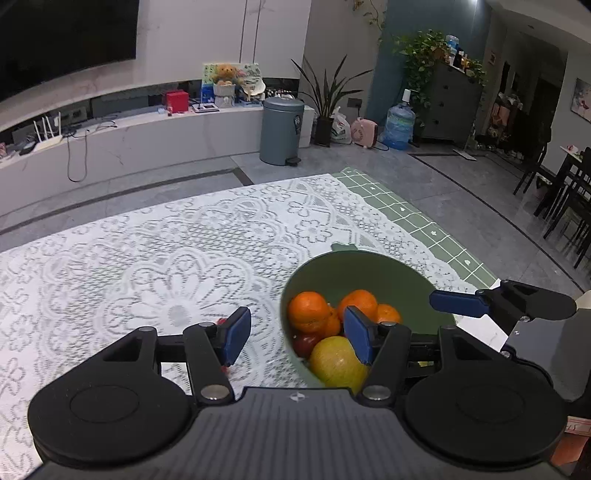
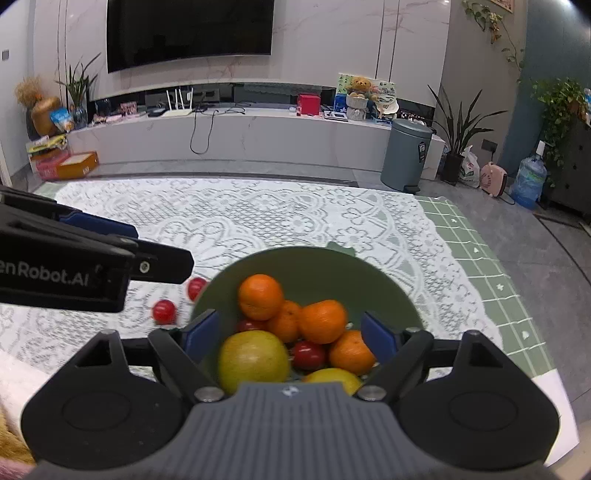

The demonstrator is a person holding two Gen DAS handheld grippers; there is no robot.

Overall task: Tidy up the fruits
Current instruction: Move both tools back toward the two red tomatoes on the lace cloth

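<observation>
A green bowl (image 2: 373, 280) stands on the table (image 2: 258, 218), which is covered by a white lace cloth over a green checked one. In the bowl lie several oranges (image 2: 260, 296), a yellow-green apple (image 2: 253, 360), small red fruits (image 2: 307, 354) and another yellow fruit (image 2: 334, 378) at the near edge. Two small red fruits (image 2: 164, 311) lie on the lace just left of the bowl, one of them close to its rim.

The right tool (image 2: 290, 332) hovers over the bowl with its blue pads spread wide, nothing between them. The left tool (image 1: 295, 338) is beside it over the bowl's left rim, also open and empty. Beyond the table are a grey bin (image 2: 404, 155) and a television (image 2: 190, 31).
</observation>
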